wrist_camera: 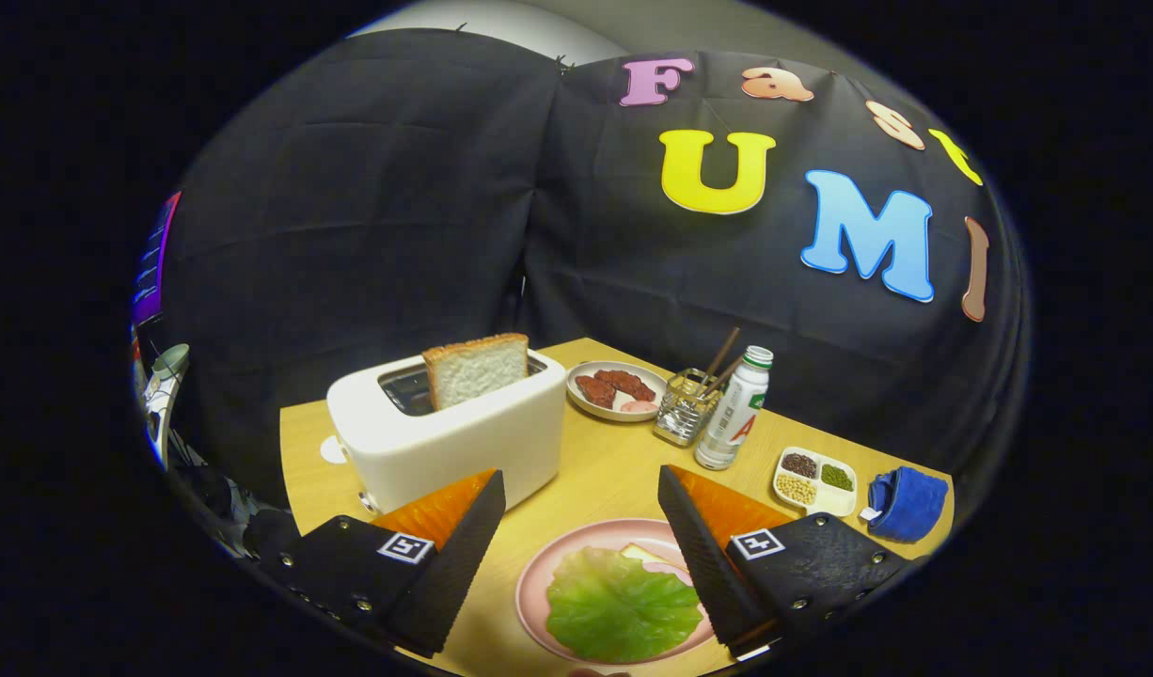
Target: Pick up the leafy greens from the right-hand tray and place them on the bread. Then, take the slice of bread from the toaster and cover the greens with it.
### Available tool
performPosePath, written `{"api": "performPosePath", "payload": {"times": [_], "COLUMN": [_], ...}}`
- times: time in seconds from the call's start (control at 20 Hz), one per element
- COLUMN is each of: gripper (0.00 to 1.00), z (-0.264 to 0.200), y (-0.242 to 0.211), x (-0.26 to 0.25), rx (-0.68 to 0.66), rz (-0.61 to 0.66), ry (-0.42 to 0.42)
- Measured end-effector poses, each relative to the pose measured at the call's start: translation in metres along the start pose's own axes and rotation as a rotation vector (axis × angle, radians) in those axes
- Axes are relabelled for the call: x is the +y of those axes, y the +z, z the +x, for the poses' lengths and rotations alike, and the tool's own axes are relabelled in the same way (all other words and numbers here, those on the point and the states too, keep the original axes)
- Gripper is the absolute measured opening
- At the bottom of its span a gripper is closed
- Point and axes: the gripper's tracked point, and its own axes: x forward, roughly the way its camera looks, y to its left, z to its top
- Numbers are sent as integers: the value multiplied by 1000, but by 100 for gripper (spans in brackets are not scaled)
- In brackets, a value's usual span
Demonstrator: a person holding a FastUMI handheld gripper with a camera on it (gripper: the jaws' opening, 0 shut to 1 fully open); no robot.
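Wooden table [614, 470] w/ toaster [445, 437], open gripper [581, 498] above.

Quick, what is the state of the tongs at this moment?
Tongs: open, holding nothing, fingers spread above the pink plate with the green lettuce leaf.

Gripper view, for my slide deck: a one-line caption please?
Open gripper above lettuce on pink plate; bread slice waits in toaster.
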Motion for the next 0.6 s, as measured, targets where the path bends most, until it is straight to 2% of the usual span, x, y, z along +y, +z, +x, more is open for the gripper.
{"api": "performPosePath", "payload": {"times": [0.25,0.6], "gripper": [99,99], "z": [13,44], "y": [30,34], "x": [43,86], "rx": [-82,-126], "rz": [42,59], "ry": [46,59]}}
